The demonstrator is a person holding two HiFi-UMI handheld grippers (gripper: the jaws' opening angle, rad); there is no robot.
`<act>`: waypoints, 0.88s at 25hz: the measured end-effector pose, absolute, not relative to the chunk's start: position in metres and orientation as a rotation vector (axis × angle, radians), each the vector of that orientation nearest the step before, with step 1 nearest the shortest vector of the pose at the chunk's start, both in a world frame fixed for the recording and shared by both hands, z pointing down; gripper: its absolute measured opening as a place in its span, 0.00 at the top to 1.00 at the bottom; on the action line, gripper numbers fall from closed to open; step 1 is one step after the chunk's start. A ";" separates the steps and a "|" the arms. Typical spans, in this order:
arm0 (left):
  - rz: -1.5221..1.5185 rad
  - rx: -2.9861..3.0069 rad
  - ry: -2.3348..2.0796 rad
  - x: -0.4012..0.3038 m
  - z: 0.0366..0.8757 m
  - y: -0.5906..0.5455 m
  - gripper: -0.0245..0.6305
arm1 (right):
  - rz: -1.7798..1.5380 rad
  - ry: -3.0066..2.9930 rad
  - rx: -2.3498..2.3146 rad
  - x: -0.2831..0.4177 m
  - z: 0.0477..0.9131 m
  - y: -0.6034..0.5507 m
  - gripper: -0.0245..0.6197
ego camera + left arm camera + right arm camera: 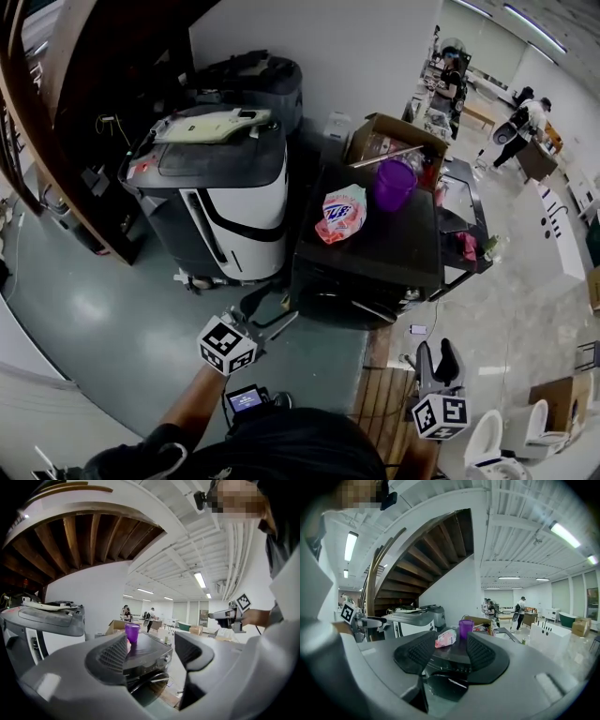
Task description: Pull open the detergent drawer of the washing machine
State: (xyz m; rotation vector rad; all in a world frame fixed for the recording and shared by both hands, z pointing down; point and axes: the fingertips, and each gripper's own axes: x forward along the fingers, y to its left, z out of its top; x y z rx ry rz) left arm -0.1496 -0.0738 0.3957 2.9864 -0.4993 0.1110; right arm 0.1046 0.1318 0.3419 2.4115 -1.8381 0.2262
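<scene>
Washing machine (398, 246) under purple cup (395, 184)

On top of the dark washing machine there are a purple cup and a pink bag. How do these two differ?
The purple cup is one plain colour; the pink bag is pink and white with print. The cup stands upright; the bag lies slumped. The cup looks rigid with an open top; the bag looks soft and closed. Both rest near each other on the top of the washing machine.
</scene>
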 end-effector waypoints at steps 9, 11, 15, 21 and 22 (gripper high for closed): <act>0.127 2.964 -0.495 -0.154 0.407 -0.085 0.44 | 0.261 -1.816 2.402 0.106 0.351 0.122 0.67; 0.145 2.955 -0.502 -0.150 0.411 -0.085 0.44 | 0.270 -1.822 2.396 0.113 0.354 0.119 0.66; 0.176 2.943 -0.528 -0.133 0.414 -0.088 0.44 | 0.326 -1.843 2.384 0.139 0.367 0.112 0.67; 0.230 2.963 -0.590 -0.099 0.408 -0.083 0.44 | 0.335 -1.955 2.327 0.174 0.367 0.089 0.67; 0.229 2.963 -0.608 -0.093 0.407 -0.083 0.44 | 0.332 -1.975 2.315 0.182 0.366 0.085 0.67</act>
